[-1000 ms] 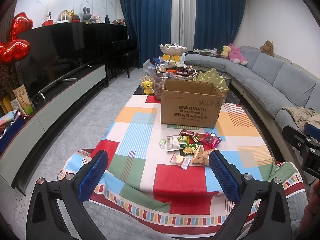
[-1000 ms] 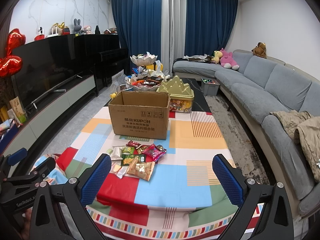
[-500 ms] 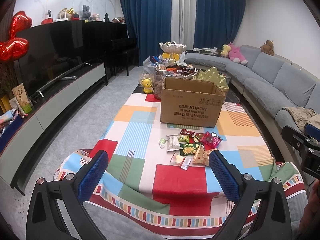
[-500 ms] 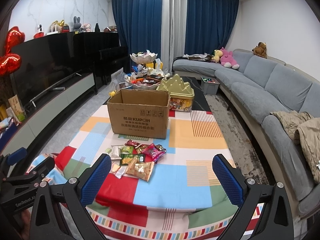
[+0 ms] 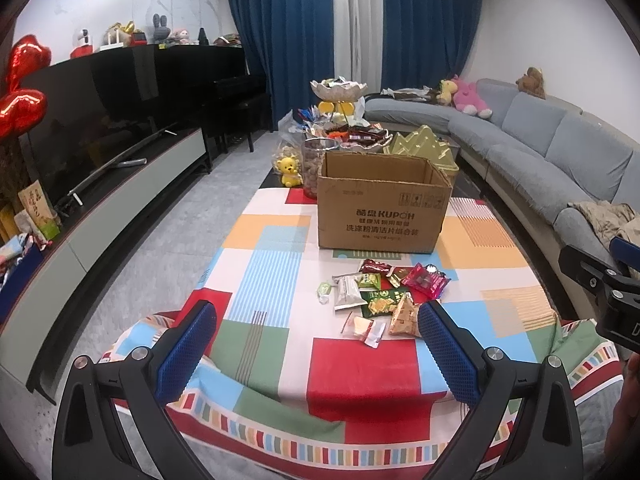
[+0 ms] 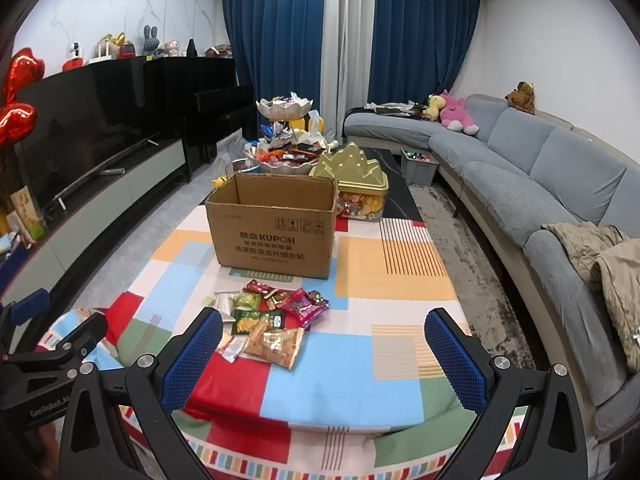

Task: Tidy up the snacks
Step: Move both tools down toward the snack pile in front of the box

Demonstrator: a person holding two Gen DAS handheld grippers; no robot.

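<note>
Left gripper (image 5: 318, 344): jaws spread wide, nothing between the blue pads (image 5: 187, 347), held above the near edge of the table, w/ the snack pile just beyond the right pad. Right gripper (image 6: 322, 354): likewise wide apart and empty, blue pads (image 6: 454, 358) framing the near table area; its body also shows at the right edge of the left-wrist view, and the left gripper's body at the lower left of the right-wrist view. Table is covered by a patchwork tablecloth (image 5: 276, 264) of red, blue, green, orange and white blocks w/ a striped border hanging over the near edge. Snack packets (image 5: 384, 296) lie in a loose heap at mid-table, all outside the box: a pink-red pack (image 5: 425, 282), a green cracker pack (image 5: 380, 300), a silver-white sachet (image 5: 347, 292), a gold-tan pack (image 6: 276, 344) nearest the grippers, plus small wrappers. Cardboard box (image 5: 382, 204), top open, flaps up, printed "KUPOH", stands upright just behind the heap, not touching it as far as seen. Behind the box: a gold lidded tin (image 6: 356, 182), a tiered dish of sweets (image 6: 284, 132), a yellow plush toy (image 5: 290, 170). Periphery: grey sectional sofa (image 6: 540, 168) at right w/ plush toys and a tan garment; TV (image 5: 92, 128) on a low console at left; blue curtains (image 6: 280, 40) at rear.
</note>
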